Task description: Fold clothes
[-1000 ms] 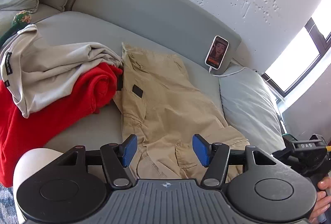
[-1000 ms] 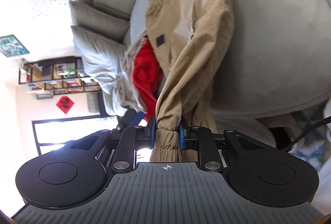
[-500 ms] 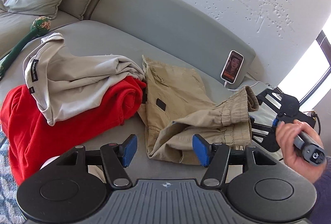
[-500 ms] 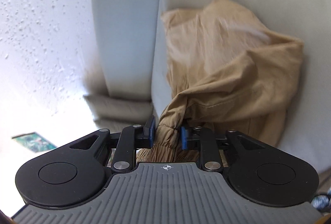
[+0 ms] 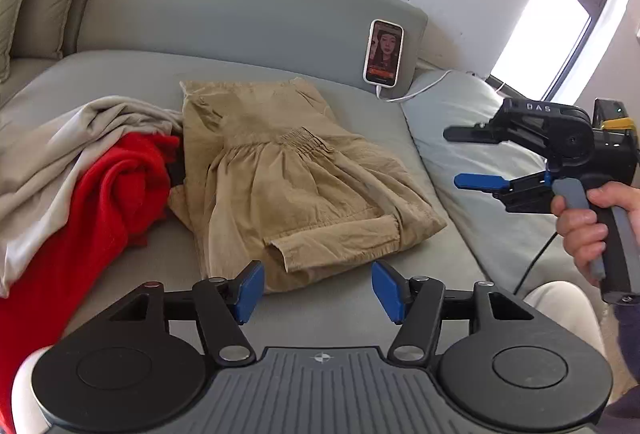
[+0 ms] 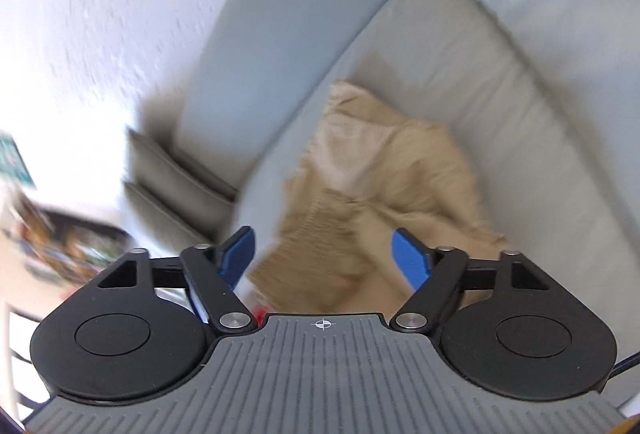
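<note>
Both grippers are released and hold nothing: the left gripper (image 5: 318, 288) gapes just short of the tan trousers (image 5: 296, 177), and the right gripper (image 5: 466, 157) has its jaws opening, clear of the cloth. The trousers lie folded over on the grey sofa seat (image 5: 360, 310), elastic cuff on top. They look light, limp cotton (likely to sag and slide wherever unsupported), so the thick folded edge nearest the left gripper seems the best hold. Touching their far side are a red garment (image 5: 100, 201) and a beige garment (image 5: 60, 141); a phone (image 5: 383, 52) leans on the backrest.
</note>
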The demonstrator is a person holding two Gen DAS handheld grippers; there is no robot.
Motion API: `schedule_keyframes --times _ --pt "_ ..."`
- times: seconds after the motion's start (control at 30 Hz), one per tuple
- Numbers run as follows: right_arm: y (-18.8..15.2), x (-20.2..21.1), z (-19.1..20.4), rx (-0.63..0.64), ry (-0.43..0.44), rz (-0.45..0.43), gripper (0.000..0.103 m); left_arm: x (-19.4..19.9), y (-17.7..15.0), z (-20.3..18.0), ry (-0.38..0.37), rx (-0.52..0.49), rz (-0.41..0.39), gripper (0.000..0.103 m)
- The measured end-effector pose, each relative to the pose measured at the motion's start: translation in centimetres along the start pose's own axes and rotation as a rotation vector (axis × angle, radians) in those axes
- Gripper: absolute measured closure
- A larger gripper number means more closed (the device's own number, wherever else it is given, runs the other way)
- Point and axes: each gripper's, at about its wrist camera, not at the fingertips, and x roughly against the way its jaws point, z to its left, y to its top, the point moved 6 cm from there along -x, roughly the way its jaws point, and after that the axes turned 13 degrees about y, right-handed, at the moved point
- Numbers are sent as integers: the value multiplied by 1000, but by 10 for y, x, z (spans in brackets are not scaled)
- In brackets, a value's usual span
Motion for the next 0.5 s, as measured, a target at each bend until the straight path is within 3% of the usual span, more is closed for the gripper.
schedule_keyframes --times 0.1,0.13,0.23,0.3,0.33,0.43,0.5 --pt "-6 -6 -13 145 -72 95 52 -22 7 9 162 20 -6 54" --pt "-7 -11 -16 199 -86 122 52 -27 6 15 176 50 4 55" --pt "-12 -28 -14 410 -122 179 51 -35 1 24 137 113 36 55" --pt "-13 -44 -13 544 -153 212 34 -42 -2 25 140 104 45 54" --pt "-14 -52 -12 600 -167 234 31 -46 -4 26 149 97 47 54" --pt "-22 -79 -12 706 -160 351 34 -54 -5 30 138 104 54 55" --pt "-36 -93 -12 790 -154 460 39 -59 -5 32 135 89 68 72"
